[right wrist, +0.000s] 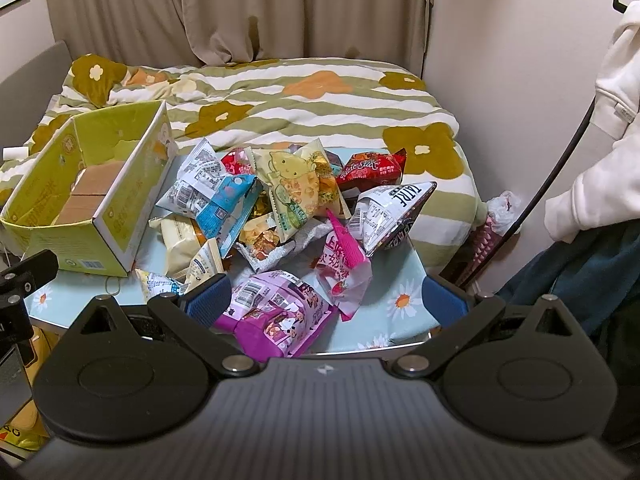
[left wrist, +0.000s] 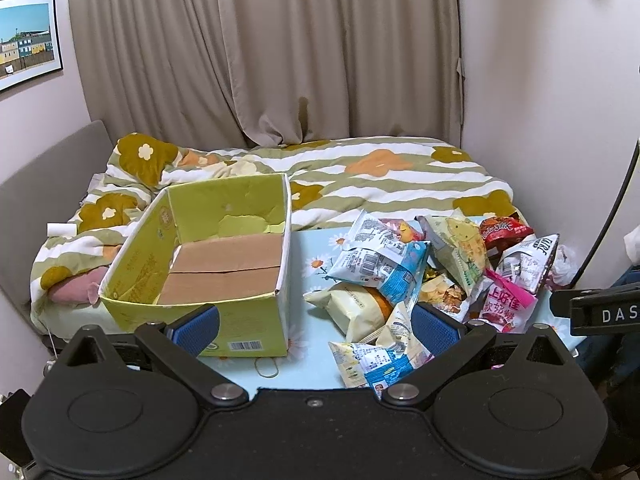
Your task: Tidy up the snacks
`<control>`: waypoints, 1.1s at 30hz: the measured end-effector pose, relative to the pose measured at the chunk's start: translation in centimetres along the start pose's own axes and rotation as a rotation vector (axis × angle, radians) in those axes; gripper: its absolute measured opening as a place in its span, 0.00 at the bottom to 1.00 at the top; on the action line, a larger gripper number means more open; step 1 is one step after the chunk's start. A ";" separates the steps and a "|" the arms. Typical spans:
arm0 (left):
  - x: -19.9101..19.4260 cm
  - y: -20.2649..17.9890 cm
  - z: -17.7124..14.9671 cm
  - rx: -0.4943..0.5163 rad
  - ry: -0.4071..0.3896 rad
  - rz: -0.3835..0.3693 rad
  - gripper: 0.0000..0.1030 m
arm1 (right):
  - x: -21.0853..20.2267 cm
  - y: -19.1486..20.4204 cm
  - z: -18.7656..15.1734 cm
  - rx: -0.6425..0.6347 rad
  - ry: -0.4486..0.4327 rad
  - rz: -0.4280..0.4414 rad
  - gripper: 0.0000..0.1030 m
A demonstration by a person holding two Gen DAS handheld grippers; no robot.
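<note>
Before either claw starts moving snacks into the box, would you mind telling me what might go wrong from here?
1. The purple packet lies at the table's near edge, so a nudge from the open right claw may push it off.
2. The snack pile is loosely stacked, so pulling one bag could topple others.
3. The empty box looks light, and the open left claw could shove it.

The box (left wrist: 224,264) is yellow-green outside with a plain brown floor. Beside it, the desk (right wrist: 404,312) is pale blue with white daisies. Right of the box lie a purple packet (right wrist: 276,316), a pink one (right wrist: 344,264) and a red one (right wrist: 372,170). Behind the box, the bedcover (left wrist: 360,176) carries olive and white stripes with orange and mustard flowers.
</note>
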State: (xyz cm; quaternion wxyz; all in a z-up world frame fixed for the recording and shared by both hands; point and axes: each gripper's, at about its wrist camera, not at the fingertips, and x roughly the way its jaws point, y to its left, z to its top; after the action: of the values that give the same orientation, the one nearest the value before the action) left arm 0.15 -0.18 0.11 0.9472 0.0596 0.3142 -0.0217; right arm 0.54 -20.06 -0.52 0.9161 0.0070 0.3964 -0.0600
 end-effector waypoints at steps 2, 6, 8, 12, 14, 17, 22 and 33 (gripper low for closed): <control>-0.1 0.0 0.0 0.001 -0.001 0.002 1.00 | 0.1 0.1 0.0 0.002 -0.002 0.000 1.00; -0.2 -0.1 0.1 0.002 -0.002 0.003 1.00 | 0.0 0.0 0.0 0.006 -0.004 0.004 1.00; -0.1 -0.2 0.1 0.001 -0.001 0.001 1.00 | -0.1 -0.1 0.0 0.005 -0.005 0.004 1.00; -0.3 -0.3 0.1 -0.006 -0.004 -0.014 1.00 | 0.0 -0.1 0.1 0.008 -0.003 0.006 1.00; -0.3 -0.2 0.2 -0.013 -0.007 -0.022 1.00 | 0.1 -0.1 0.0 0.012 -0.002 0.007 1.00; -0.3 -0.3 0.2 -0.013 -0.008 -0.023 1.00 | -0.2 -0.1 0.1 0.005 -0.010 0.002 1.00; -0.4 -0.3 0.2 -0.011 -0.009 -0.026 1.00 | -0.4 -0.3 0.2 0.008 -0.012 0.004 1.00; -0.4 -0.4 0.2 -0.020 -0.003 -0.030 1.00 | -0.6 -0.5 0.2 0.012 -0.014 0.008 1.00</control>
State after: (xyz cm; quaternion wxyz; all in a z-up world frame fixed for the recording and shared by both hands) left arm -0.09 -0.61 0.42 0.9478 0.0455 0.3138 -0.0331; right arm 0.19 -20.53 0.05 0.9190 0.0136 0.3897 -0.0585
